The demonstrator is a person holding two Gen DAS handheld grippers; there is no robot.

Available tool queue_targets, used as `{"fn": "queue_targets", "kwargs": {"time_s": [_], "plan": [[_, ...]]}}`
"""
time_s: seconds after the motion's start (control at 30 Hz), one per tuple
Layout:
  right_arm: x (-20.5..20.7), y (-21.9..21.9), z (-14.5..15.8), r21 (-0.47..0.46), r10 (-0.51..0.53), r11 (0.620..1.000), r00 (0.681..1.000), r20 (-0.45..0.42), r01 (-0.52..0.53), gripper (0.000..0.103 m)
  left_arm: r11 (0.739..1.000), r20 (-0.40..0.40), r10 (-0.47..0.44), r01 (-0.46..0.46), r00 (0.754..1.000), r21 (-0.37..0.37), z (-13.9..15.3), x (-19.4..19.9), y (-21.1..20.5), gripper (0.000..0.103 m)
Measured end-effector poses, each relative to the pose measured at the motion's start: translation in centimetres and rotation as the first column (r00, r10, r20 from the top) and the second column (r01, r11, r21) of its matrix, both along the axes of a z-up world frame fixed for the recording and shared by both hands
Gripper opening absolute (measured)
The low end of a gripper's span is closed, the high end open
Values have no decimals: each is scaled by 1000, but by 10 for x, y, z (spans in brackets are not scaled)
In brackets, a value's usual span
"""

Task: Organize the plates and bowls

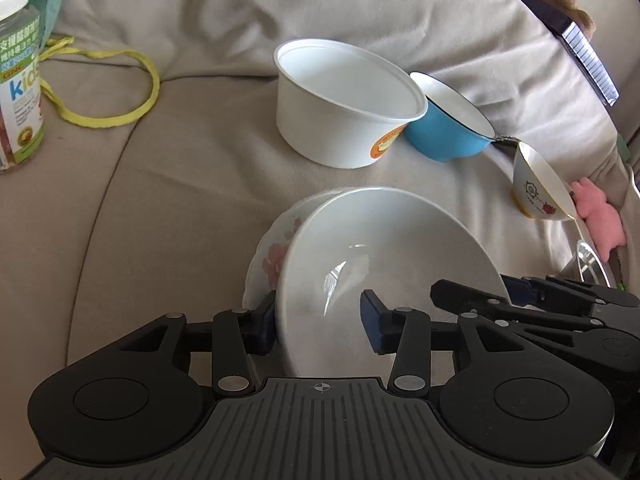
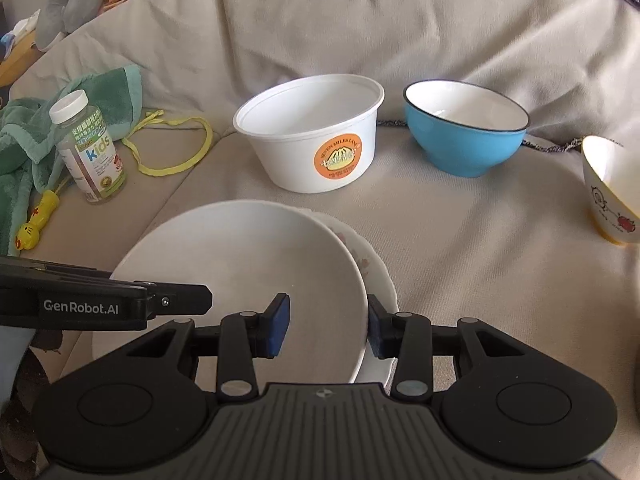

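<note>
left claw apart, straddling plain white ceramic bowl rim | right claw likewise | bowl atop floral plate | white plastic tub, blue bowl empty, far

The left gripper straddles the near rim of a white plate, one finger outside, one inside; the jaws stand apart. This plate lies on a floral plate. Beyond sit a white tub, a blue bowl touching it, and a tilted cartoon bowl. The right gripper appears at the plate's right edge, possibly touching. A bottle stands far left on the sofa.
</note>
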State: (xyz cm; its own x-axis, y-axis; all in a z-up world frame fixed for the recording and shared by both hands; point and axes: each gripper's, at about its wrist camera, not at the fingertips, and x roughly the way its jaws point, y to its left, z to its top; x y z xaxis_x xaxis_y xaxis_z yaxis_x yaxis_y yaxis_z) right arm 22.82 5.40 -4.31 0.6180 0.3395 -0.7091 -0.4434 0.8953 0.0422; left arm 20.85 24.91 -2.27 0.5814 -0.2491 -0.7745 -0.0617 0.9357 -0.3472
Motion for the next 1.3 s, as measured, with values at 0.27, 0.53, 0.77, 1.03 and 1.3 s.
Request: {"fn": "queue_targets", "kwargs": {"time_s": [0.27,0.53,0.77,1.03,1.3], "plan": [[-4,2,0,-21,-13,1000,1000,-13,13,42,999,86,32,-33,996,12,21,-14,7,45],[-28,-42,24,108,-50,993,998,30,47,42,976,294,170,-121,940,-180,60,-36,20,40],[-43,-120,56,104,-153,985,969,195,134,43,967,314,0,80,949,-241,78,-12,-76,40],[-30,-279,51,74,-392,918,868,304,389,45,927,164,-240,276,957,-254,48,36,-245,40],[-9,-381,13,177,-516,852,846,133,492,45,975,106,-221,219,969,30,11,71,-339,42]]}}
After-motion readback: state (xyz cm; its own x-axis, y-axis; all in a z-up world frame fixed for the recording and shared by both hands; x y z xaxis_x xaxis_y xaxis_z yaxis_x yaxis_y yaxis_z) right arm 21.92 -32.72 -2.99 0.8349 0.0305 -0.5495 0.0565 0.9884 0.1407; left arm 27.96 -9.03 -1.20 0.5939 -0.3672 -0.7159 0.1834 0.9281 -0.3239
